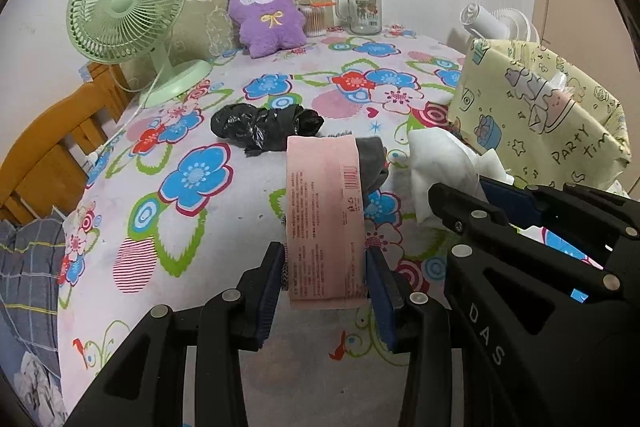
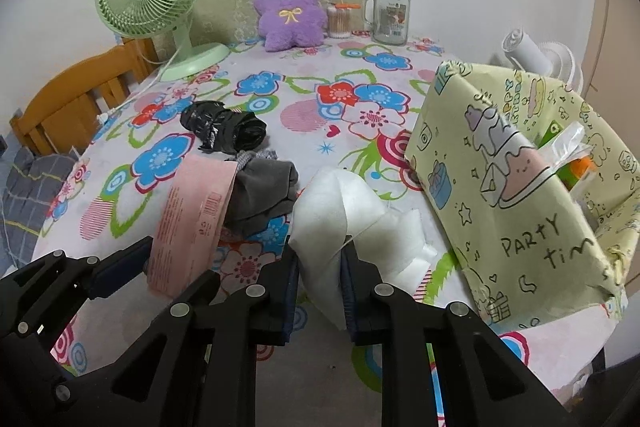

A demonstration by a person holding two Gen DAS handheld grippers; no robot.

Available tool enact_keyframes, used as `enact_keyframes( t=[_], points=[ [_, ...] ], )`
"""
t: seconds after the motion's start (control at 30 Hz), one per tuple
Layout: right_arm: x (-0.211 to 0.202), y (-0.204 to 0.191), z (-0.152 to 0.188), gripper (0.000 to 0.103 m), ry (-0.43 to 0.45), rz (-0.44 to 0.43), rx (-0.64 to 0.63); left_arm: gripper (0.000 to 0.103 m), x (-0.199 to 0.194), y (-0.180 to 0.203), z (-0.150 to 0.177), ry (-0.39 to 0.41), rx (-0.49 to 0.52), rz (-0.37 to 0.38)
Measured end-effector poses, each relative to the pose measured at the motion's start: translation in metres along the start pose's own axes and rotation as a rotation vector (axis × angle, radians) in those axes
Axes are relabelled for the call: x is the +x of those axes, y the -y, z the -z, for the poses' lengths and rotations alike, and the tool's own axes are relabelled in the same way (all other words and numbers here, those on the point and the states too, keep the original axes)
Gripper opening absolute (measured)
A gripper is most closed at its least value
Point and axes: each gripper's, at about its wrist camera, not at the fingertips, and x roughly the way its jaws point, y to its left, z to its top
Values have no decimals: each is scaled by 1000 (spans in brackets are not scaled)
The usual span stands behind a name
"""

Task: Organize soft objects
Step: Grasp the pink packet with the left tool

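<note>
Both grippers gripped soft goods over the floral tablecloth (image 1: 192,227): the left gripper (image 1: 325,287) pinched pink-banded grey socks (image 1: 324,211), the right gripper (image 2: 320,287) white foam wrap (image 2: 340,211); firm, unhurried lifts toward the yellow gift bag (image 2: 512,195) looked wisest.

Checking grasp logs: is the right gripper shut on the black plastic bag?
No: the right gripper pinches the white cloth, while the black plastic bag lies untouched farther back on the table.

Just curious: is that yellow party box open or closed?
Open: the yellow box tilts toward the camera, and plastic wrap and an orange-green item show through its open top.
</note>
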Motion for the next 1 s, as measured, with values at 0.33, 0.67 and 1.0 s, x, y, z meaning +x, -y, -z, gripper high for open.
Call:
enact_keyframes(
  t=[0.33, 0.67, 1.0],
  points=[
    [-23, -2, -1, 22, 39, -20, -6, 42, -23, 0, -2, 41, -8, -26],
    [-42, -3, -14, 22, 76, -42, -3, 42, -39, -3, -15, 83, -27, -22],
    [-56, 1, -31, 22, 111, -48, -2, 38, -52, -2, -30, 123, -25, -16]
  ],
)
